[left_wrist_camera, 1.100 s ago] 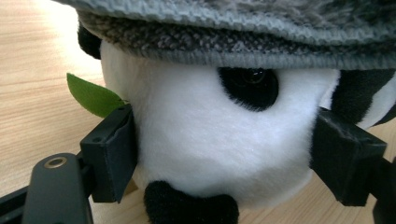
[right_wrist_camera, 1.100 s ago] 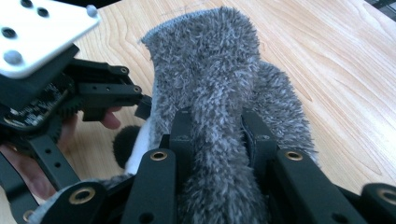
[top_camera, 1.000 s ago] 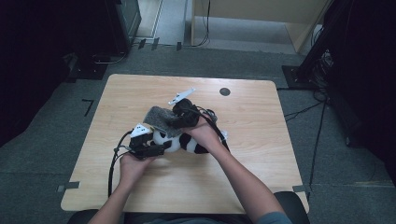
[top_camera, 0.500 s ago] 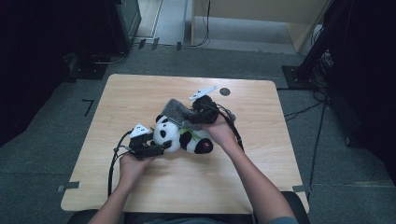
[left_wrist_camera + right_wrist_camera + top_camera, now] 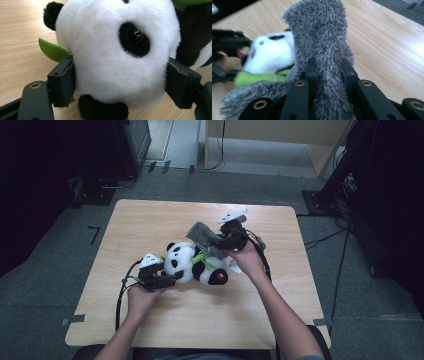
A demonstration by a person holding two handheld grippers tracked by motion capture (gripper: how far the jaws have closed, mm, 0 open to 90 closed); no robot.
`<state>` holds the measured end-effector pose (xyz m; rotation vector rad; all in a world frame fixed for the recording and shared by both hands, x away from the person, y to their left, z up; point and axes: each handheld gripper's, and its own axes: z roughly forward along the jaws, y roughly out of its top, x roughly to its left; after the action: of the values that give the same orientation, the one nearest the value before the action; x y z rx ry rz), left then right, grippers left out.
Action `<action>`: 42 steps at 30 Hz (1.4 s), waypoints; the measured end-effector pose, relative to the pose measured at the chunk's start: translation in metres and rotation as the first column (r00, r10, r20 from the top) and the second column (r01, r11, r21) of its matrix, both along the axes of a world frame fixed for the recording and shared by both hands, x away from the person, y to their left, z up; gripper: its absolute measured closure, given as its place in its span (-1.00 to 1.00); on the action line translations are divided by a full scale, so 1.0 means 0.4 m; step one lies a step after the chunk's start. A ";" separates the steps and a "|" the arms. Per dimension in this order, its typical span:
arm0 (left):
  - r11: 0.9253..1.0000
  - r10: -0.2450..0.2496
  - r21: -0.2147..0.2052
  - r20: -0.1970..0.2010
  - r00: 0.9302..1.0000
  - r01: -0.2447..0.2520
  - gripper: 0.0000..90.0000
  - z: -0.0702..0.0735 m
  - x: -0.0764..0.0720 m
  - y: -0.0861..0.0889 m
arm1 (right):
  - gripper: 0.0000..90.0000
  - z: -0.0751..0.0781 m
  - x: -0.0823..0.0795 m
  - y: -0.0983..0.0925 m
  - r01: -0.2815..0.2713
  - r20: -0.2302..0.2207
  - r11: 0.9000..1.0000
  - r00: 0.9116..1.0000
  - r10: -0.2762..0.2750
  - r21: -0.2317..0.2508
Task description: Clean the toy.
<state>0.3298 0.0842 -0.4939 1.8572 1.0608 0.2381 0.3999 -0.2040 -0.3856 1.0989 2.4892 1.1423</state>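
Observation:
A black-and-white panda plush [image 5: 187,262] lies on its side in the middle of the wooden table [image 5: 150,225]. My left gripper [image 5: 172,277] is shut on its head, one pad pressed into each side of the white fur [image 5: 112,50]. A green felt leaf [image 5: 51,50] pokes out beside the left pad. My right gripper [image 5: 219,244] sits just past the panda, to the right, and is shut on a fuzzy grey cloth [image 5: 202,234]. Its jaws have just been closing tighter on it. The cloth [image 5: 322,37] stands up between those jaws, with the panda [image 5: 269,52] blurred behind it.
Black cables trail from both grippers across the table, one looping toward the front left edge [image 5: 122,292]. Bare wood lies at the back left and along the front. Dark equipment and cables stand on the grey floor beyond the table.
My right gripper has carried the grey cloth to the right and farther back, uncovering the panda's head and body. The left gripper has stayed on the head.

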 end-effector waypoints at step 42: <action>1.000 0.009 0.011 -0.014 1.000 -0.009 -0.46 0.008 -0.001 -0.004 | 0.69 -0.043 0.003 0.177 -0.182 -0.037 0.982 0.982 0.184 0.046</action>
<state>0.3293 0.0827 -0.4907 1.8663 1.0795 0.2372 0.4011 -0.1331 -0.4028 0.9281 2.6556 1.2376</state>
